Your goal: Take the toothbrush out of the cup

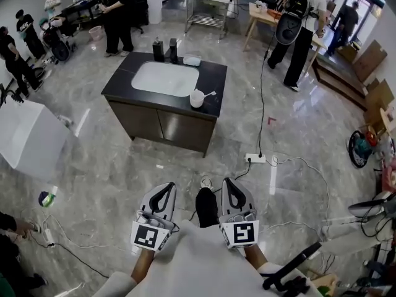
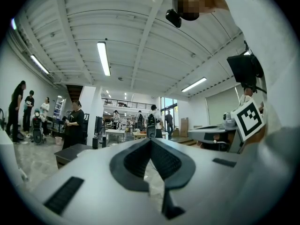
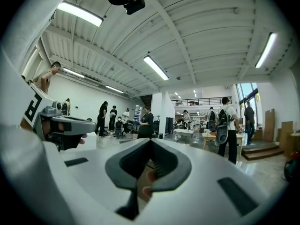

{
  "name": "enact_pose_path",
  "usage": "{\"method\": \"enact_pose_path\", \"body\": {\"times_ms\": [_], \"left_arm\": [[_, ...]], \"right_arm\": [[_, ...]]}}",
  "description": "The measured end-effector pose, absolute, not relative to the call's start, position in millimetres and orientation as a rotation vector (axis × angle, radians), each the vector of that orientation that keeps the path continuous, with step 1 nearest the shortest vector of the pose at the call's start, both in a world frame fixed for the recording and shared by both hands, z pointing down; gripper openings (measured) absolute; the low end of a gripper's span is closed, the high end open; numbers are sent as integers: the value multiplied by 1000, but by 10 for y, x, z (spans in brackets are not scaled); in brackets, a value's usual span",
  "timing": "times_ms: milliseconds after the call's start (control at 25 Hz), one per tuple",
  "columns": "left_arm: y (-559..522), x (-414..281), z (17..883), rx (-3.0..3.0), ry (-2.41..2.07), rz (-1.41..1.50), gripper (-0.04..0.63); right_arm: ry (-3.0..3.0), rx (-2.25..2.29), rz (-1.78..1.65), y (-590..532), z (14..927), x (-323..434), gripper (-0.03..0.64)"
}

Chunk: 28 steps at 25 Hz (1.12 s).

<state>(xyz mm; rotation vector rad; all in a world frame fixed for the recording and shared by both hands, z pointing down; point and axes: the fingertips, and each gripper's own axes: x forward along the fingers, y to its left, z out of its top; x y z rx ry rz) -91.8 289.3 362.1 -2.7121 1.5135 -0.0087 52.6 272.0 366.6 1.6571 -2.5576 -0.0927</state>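
Note:
A white cup (image 1: pixel 197 98) stands on the front right corner of the black counter (image 1: pixel 213 73), with a white toothbrush (image 1: pixel 209 94) leaning out of it to the right. Both grippers are far from it, held close to the person's body at the bottom of the head view. My left gripper (image 1: pixel 166 187) and my right gripper (image 1: pixel 228 183) point level toward the counter, side by side. On each one the fingertips meet and nothing is between them. In the left gripper view its jaws (image 2: pixel 151 140) close at the tip; in the right gripper view (image 3: pixel 151 140) the same.
The counter holds a white sink basin (image 1: pixel 166 78), two dark bottles (image 1: pixel 159 49) and a small dish (image 1: pixel 192 60). A power strip (image 1: pixel 255 158) and cables lie on the floor between me and the counter. A white box (image 1: pixel 28 138) stands at the left. Several people stand around.

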Motion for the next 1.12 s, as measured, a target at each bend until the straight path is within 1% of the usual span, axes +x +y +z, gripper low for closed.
{"method": "enact_pose_path", "body": {"times_ms": [480, 600, 720, 1120], "left_arm": [[2222, -997, 3568, -2685, 1565, 0, -5], [1922, -1001, 3590, -2669, 1543, -36, -5], [1584, -963, 3536, -2691, 1585, 25, -5], [405, -865, 3446, -2636, 1638, -24, -5]], "right_arm": [[-2692, 1714, -201, 1991, 3460, 341, 5], [-2695, 1730, -194, 1718, 3449, 353, 5], [-2691, 1731, -192, 1385, 3471, 396, 5], [-2729, 1677, -146, 163, 3411, 524, 5]]}}
